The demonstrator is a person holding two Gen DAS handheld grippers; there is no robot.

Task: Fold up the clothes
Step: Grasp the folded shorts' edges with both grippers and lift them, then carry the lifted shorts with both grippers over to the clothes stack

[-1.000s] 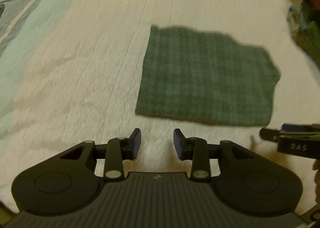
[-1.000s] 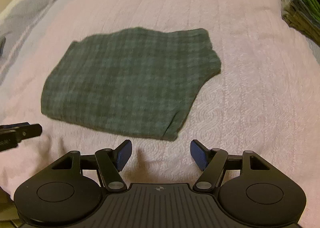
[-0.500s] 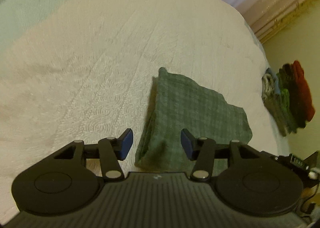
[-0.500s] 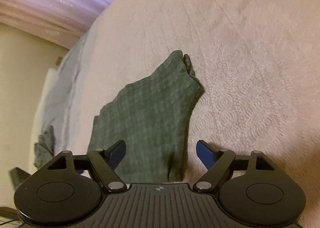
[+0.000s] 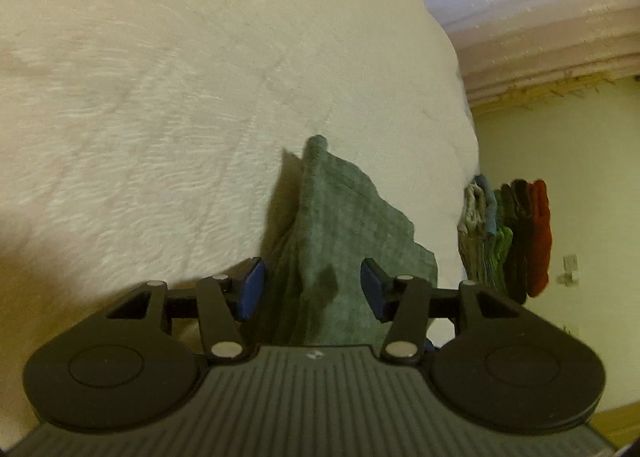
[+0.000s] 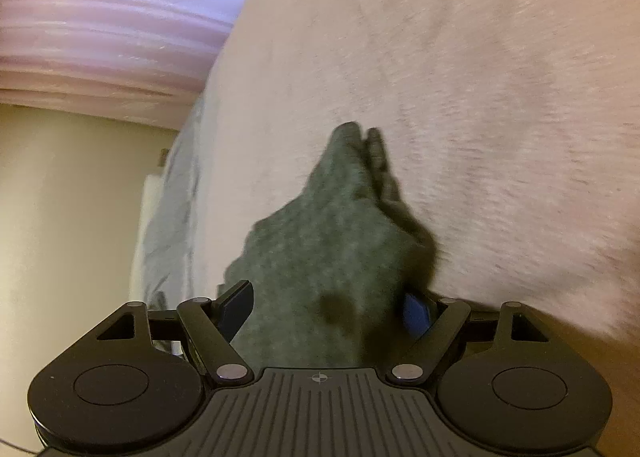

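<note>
My left gripper (image 5: 312, 289) and right gripper (image 6: 324, 311) straddle the folded green plaid cloth (image 5: 344, 233) at six o'clock, jaws released, pads not pressing.

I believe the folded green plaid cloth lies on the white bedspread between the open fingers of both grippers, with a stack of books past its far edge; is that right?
Not quite: the left wrist view shows a stack of folded clothes, not books. The green plaid cloth does lie on the white bedspread between both grippers' open fingers.
</note>
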